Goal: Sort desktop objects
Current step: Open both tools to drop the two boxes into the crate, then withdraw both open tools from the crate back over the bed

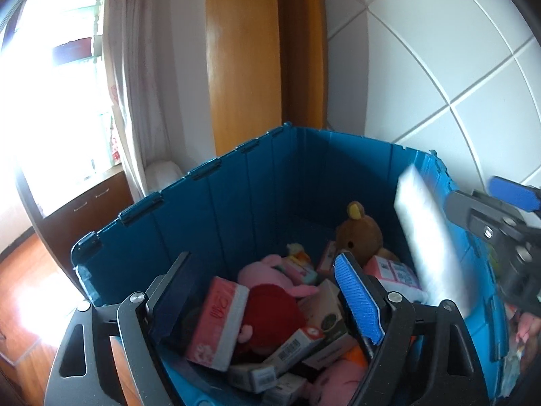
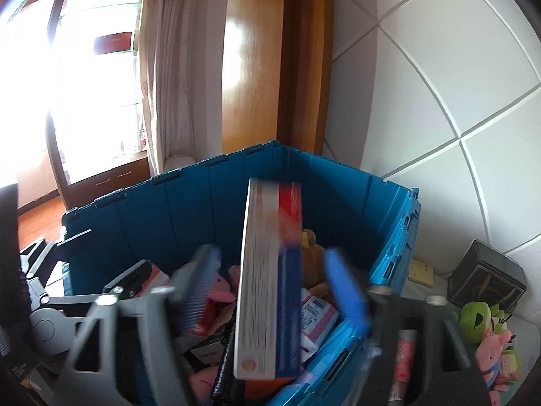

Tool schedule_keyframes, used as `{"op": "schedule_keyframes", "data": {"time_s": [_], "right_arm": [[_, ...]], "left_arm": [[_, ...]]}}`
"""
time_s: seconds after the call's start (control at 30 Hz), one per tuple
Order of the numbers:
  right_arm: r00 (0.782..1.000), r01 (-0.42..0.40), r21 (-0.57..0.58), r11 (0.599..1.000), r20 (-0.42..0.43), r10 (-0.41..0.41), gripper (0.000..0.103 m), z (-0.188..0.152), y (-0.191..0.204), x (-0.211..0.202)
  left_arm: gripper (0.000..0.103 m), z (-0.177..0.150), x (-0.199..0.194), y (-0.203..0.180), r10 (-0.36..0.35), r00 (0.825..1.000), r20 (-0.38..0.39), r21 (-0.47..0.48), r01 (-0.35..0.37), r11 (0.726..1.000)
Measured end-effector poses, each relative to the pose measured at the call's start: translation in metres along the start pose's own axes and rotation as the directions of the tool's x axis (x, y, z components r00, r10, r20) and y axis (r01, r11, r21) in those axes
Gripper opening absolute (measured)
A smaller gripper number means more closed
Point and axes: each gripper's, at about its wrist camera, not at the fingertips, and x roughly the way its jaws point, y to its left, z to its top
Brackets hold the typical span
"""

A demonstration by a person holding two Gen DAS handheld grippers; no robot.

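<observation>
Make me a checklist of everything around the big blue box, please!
Surface: white tabletop to the right of the blue bin.
Job's things: long white box upright over the bin; inside lie a brown bear, a pink plush, a pink tissue pack and small cartons.
Clutter: black box, green plush and pink pig plush wait outside the bin.
Grippers: left gripper open, empty, over the bin; right gripper open, fingers wide of the long box, blurred.
Cables: nothing seen.
Surroundings: curtain, bright window, wooden panel, tiled wall.
</observation>
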Motion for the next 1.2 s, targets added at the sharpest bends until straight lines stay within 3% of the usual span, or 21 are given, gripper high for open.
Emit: {"op": "schedule_keyframes", "data": {"time_s": [0.07,0.33,0.9,1.2], "right_arm": [[1.0,0.007,0.005,1.0,0.013,-0.007,0.103,0.001,-0.001,-0.004],[1.0,0.022,0.016,1.0,0.022,-0.022,0.103,0.002,-0.005,-0.014],[0.995,0.1,0.074,0.992,0.014,-0.102,0.103,-0.012,-0.02,-0.048],[0.988,0.156,0.145,0.977,-0.017,-0.155,0.103,-0.047,-0.044,-0.08]], "left_arm": [[0.089,0.0,0.001,0.004,0.003,1.0,-0.006,-0.011,-0.003,1.0],[0.102,-0.002,-0.006,0.003,-0.005,1.0,0.002,-0.015,0.005,1.0],[0.102,-0.011,-0.031,-0.009,-0.041,0.999,0.003,0.005,0.041,0.999],[0.102,-0.022,-0.061,-0.044,-0.11,0.994,0.022,0.078,0.108,0.991]]}}
